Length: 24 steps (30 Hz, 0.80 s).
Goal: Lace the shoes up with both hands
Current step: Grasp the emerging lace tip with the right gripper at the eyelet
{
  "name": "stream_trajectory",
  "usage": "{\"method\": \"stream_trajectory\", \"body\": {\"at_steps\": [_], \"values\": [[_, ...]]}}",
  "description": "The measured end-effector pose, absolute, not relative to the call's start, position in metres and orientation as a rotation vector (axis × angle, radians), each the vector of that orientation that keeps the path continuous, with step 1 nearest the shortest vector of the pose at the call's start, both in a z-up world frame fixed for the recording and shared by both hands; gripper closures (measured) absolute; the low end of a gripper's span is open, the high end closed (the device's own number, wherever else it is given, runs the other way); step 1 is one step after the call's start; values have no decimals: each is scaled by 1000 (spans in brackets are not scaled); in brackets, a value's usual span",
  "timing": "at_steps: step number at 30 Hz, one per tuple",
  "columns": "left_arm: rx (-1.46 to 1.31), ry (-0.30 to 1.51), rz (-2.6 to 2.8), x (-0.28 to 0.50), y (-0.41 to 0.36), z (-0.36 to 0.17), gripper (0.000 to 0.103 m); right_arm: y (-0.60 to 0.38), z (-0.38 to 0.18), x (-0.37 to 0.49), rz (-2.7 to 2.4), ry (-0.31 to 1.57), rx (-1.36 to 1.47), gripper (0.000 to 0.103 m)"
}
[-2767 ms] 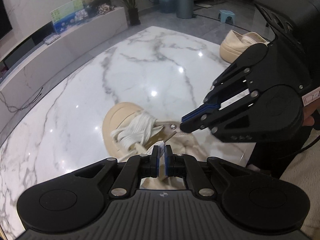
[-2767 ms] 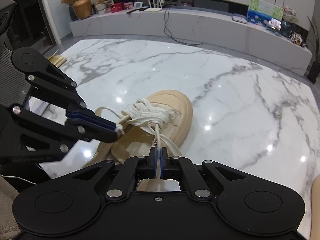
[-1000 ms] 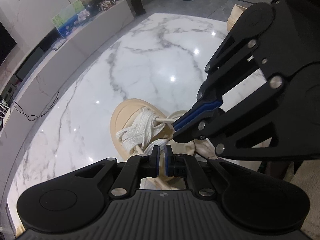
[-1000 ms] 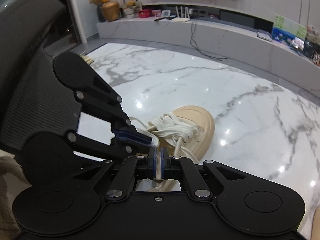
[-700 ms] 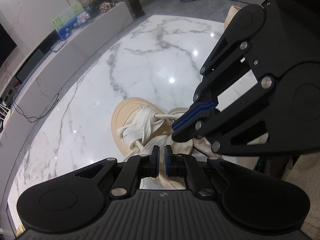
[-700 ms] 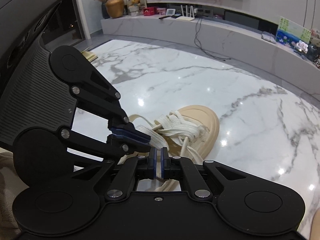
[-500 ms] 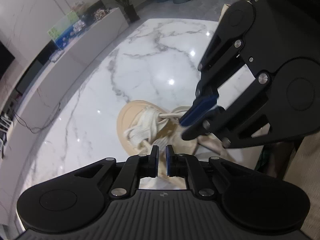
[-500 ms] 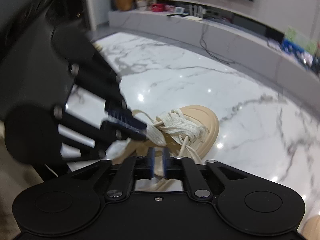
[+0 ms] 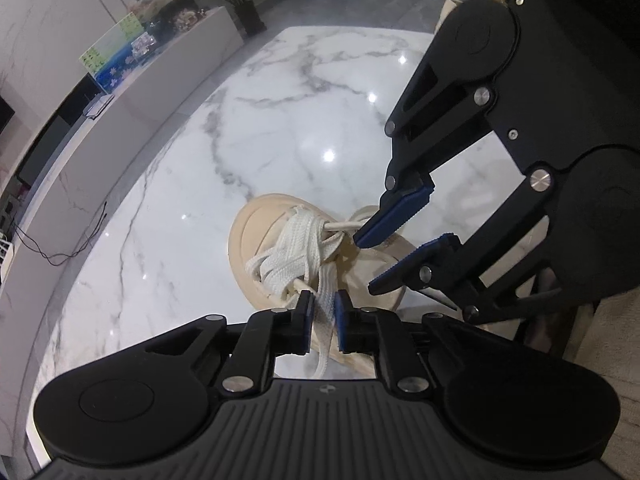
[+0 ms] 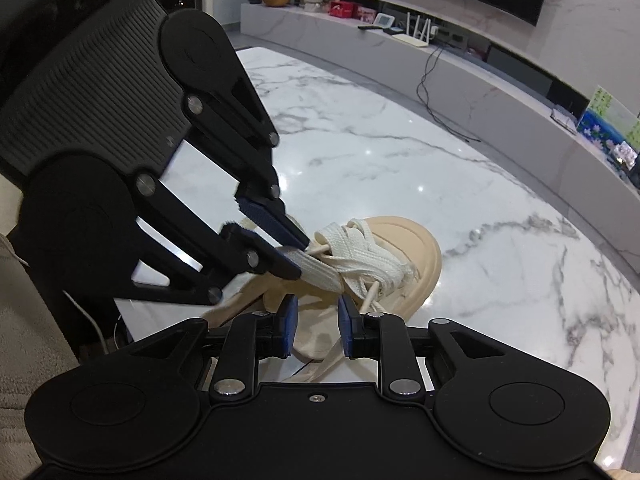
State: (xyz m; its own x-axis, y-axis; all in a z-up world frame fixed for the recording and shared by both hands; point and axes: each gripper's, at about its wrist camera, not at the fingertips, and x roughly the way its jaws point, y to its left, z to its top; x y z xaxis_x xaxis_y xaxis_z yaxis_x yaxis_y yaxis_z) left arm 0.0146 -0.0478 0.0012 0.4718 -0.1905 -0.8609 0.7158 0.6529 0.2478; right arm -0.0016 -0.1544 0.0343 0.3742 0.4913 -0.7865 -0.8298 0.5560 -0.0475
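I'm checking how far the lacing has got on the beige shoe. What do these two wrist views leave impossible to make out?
- Heel and back of the shoe: left wrist view, behind the left gripper; right wrist view, behind the right gripper.
- Which eyelets are threaded: both views, the bunched lace covers them.
- Free end of the lace: cut off under the left gripper's body.
- Second shoe: left wrist view, mostly behind the right gripper.
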Motion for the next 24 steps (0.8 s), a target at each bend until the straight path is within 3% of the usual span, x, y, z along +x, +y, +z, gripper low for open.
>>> {"method": "stream_trajectory", "body": {"at_steps": [17, 19, 20, 24], "values": [[620, 922, -702, -5, -35, 23, 99, -148, 29, -7, 986, 731, -681, 83], [617, 918, -711, -7, -35, 25, 99, -148, 27, -9, 997, 733, -692, 89], [617, 917, -715, -8, -35, 26, 99, -148, 27, -10, 997, 735, -688, 99], [638, 919, -711, -8, -39, 24, 99, -152, 30, -9, 1000, 751, -650, 102]]}}
